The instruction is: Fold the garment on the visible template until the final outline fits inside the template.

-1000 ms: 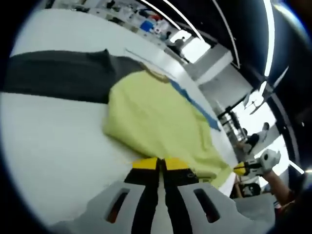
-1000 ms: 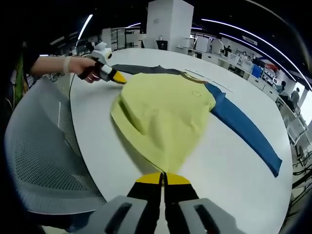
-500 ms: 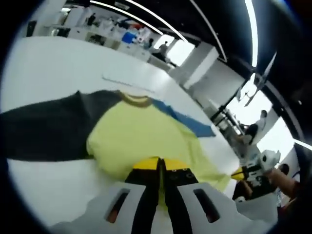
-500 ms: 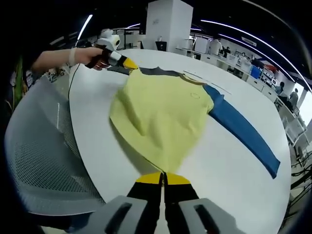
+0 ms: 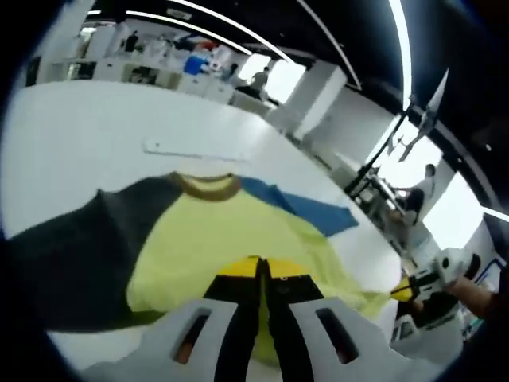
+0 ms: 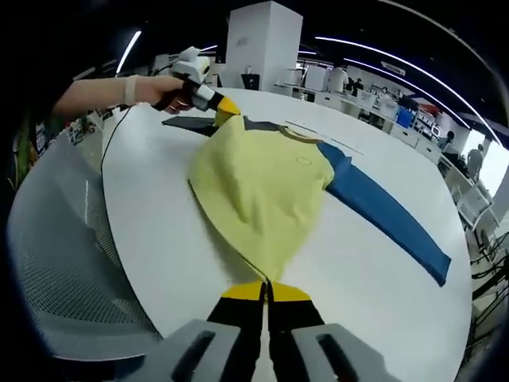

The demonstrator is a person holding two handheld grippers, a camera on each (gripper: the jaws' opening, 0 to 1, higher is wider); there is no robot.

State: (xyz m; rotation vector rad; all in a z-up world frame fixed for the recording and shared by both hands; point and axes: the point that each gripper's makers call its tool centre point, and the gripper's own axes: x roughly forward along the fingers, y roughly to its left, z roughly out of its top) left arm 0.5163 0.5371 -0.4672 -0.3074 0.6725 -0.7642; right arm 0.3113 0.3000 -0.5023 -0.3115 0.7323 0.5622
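A garment with a yellow body (image 6: 258, 179), a blue sleeve (image 6: 386, 215) and a dark grey sleeve (image 6: 191, 123) lies on the white table (image 6: 151, 207). My right gripper (image 6: 265, 288) is shut on the near end of the yellow hem. My left gripper (image 6: 225, 106), held by a hand, is shut on the far hem corner and holds it lifted above the grey sleeve. In the left gripper view, my left gripper (image 5: 260, 267) pinches yellow cloth (image 5: 231, 231), with the collar (image 5: 208, 185) ahead and my right gripper (image 5: 407, 288) at the far right. A thin pale strip (image 5: 195, 151) lies beyond the collar.
A grey mesh chair (image 6: 56, 263) stands close to the table's curved left edge in the right gripper view. A white pillar (image 6: 254, 44) and office desks lie beyond the table. Bare tabletop (image 5: 95, 111) stretches past the collar.
My left gripper has carried its hem corner up and across toward the grey sleeve and collar, lifting that side of the yellow body. My right gripper has kept its hold.
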